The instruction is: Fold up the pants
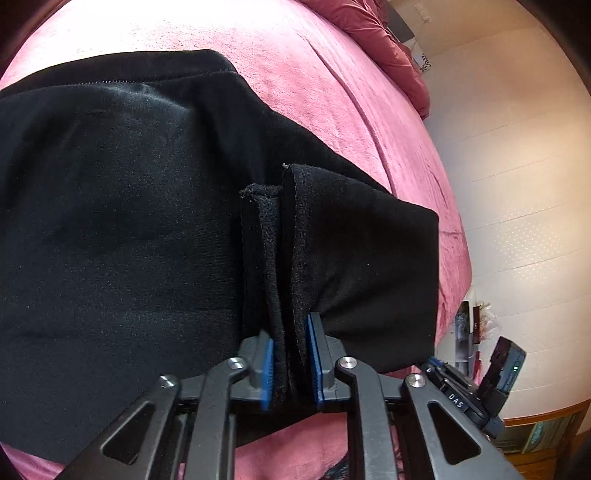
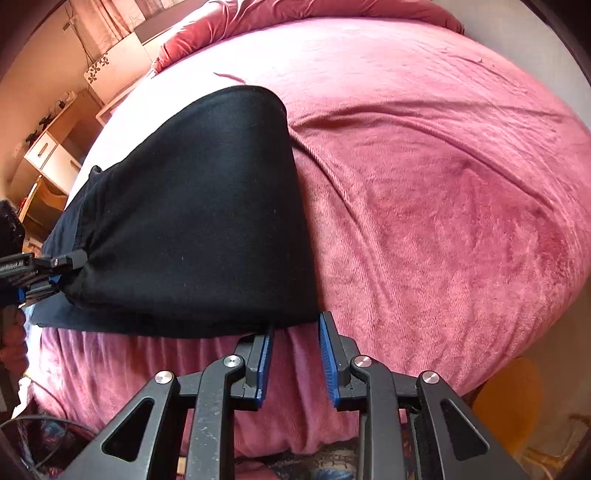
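Note:
The black pants [image 1: 122, 206] lie folded on the pink bed cover [image 1: 332, 92]. My left gripper [image 1: 290, 354] is shut on a bunched stack of the pants' edges, held between its blue pads. In the right wrist view the pants [image 2: 199, 206] show as a folded black slab, with the left gripper [image 2: 55, 273] clamped on their left end. My right gripper [image 2: 295, 354] is open and empty, just off the pants' near right corner, over the bed's front edge.
The pink bed cover [image 2: 443, 184] stretches wide to the right of the pants. A rumpled red duvet [image 2: 258, 18] lies at the far end. A wooden shelf unit [image 2: 51, 147] stands left of the bed; a white wall [image 1: 517, 184] is on the other side.

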Demonstrator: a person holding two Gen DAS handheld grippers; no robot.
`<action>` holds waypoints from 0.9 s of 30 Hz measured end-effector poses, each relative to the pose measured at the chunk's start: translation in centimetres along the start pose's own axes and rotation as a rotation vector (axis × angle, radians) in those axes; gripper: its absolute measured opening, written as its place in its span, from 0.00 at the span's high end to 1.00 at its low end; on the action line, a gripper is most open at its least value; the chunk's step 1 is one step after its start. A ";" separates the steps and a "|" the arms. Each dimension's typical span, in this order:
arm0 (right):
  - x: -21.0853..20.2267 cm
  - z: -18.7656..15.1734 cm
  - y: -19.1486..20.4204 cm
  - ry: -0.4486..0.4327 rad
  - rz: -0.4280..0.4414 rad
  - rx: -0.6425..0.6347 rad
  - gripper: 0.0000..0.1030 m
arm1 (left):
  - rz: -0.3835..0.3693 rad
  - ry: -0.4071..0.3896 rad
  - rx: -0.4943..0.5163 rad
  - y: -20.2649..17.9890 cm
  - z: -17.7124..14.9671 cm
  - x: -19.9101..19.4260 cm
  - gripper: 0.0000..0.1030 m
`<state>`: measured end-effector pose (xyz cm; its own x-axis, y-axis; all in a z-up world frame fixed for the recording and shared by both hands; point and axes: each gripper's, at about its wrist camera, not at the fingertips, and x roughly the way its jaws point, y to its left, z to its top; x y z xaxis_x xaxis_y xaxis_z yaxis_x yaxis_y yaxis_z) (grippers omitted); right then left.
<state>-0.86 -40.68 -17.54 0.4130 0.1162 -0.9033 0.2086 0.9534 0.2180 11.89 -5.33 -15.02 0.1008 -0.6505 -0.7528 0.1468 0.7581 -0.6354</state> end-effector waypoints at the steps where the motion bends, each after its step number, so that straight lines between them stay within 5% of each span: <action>1: -0.3 -0.1 -0.2 0.004 0.001 -0.010 0.74 | 0.003 -0.010 -0.006 -0.1 0.2 -0.1 0.75; 8: -4.5 1.7 -1.7 -0.096 0.042 0.007 0.74 | -0.093 -0.072 -0.120 2.2 2.1 -2.0 0.66; 14: -4.7 7.1 1.5 -0.171 0.144 -0.005 0.74 | -0.068 -0.070 -0.131 1.6 4.1 -1.0 0.66; 17: -3.5 9.7 3.4 -0.163 0.140 -0.009 0.74 | -0.057 -0.081 -0.079 0.7 4.5 -0.6 0.75; 19: -2.7 11.2 4.1 -0.152 0.131 0.008 0.74 | -0.016 -0.095 -0.011 0.0 4.7 -0.7 0.88; 27: 3.1 13.2 3.7 -0.056 0.098 0.084 0.74 | 0.183 -0.150 0.154 -2.0 3.9 0.3 0.90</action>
<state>12.90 -40.49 -14.64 0.4836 0.1891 -0.8546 0.2373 0.9115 0.3360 15.44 -7.28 -13.31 0.2825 -0.5117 -0.8114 0.2597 0.8550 -0.4489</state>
